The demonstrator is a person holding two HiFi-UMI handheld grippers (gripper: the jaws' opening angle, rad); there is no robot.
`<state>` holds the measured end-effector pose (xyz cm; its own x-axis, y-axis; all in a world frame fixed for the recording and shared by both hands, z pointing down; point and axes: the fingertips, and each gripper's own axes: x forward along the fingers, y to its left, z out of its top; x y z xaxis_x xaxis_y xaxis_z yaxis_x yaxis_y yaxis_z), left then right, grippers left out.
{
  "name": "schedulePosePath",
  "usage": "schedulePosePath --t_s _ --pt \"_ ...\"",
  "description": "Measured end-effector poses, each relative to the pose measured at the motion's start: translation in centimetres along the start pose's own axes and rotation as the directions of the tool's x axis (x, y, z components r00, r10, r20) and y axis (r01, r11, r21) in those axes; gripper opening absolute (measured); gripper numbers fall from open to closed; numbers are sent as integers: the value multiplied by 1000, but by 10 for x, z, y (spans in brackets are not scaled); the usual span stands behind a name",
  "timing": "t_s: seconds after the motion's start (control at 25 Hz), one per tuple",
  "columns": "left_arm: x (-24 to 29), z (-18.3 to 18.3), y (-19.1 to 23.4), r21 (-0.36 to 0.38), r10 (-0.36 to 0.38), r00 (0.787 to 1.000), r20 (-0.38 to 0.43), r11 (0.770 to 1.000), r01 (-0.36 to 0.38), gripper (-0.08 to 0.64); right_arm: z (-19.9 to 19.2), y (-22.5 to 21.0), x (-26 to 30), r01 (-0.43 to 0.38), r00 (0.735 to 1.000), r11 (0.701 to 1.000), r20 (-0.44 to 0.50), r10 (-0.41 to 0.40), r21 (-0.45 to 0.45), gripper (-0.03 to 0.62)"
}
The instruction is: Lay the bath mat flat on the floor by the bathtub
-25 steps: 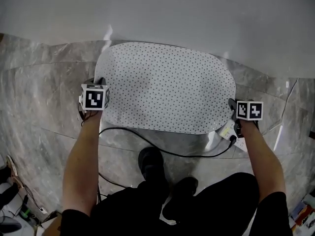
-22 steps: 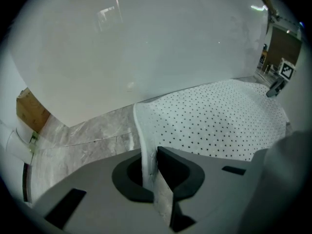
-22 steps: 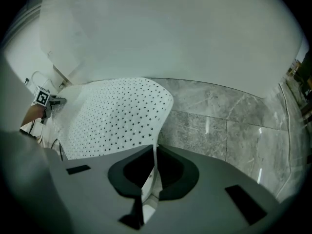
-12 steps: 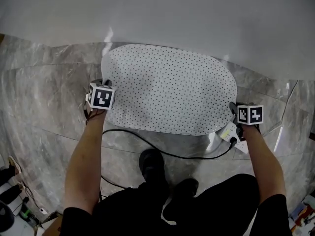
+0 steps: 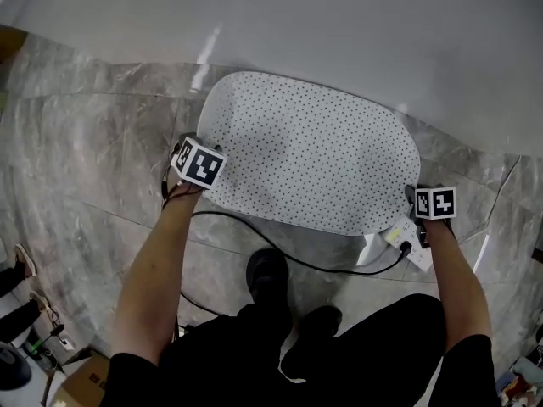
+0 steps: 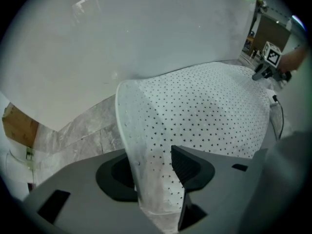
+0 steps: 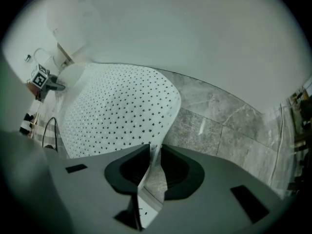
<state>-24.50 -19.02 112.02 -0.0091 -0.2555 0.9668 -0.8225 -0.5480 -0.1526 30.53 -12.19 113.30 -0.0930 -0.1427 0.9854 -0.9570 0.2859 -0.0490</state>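
Observation:
The white bath mat (image 5: pixel 314 159), dotted with small black marks, is spread on the grey marble floor beside the white bathtub (image 5: pixel 339 32). My left gripper (image 5: pixel 197 161) is at the mat's left edge. Its jaws have just been opening and stand wide, with the raised mat edge (image 6: pixel 156 179) loose between them. My right gripper (image 5: pixel 431 205) is at the mat's right edge. Its jaws have also just been opening, and a thin fold of mat (image 7: pixel 152 169) stands in the gap, with space on both sides. Both grippers point down.
A white power strip (image 5: pixel 405 242) lies by my right hand, and its black cable (image 5: pixel 280 259) runs across the floor in front of the mat. My shoes (image 5: pixel 267 278) stand just behind the cable. A cardboard box (image 5: pixel 76 384) sits at the lower left.
My left gripper has shifted right along the mat's left edge and rolled, so its marker cube sits tilted. The right gripper has stayed at the right edge.

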Motion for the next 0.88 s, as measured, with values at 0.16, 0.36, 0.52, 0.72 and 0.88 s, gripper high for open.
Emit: schedulePosePath --t_s 0.16,0.36,0.52,0.72,0.88 --pt "-18 -4 0 46 2 1000 -16 999 -2 218 4 -18 -7 132 988 983 -64 -141 -124 157" --pt "-31 -11 6 65 16 1000 -22 998 -15 219 20 -15 -25 105 994 981 -14 -109 -160 144" --pt "-40 -21 20 53 57 998 -36 997 -55 219 41 9 -40 30 998 981 58 -19 -192 131" --pt "-62 -13 21 21 46 999 -4 999 -46 218 54 35 -58 -42 993 976 95 64 -214 127" --pt "-92 18 15 36 17 998 64 999 -19 215 68 49 -84 -95 976 982 177 124 -164 124"
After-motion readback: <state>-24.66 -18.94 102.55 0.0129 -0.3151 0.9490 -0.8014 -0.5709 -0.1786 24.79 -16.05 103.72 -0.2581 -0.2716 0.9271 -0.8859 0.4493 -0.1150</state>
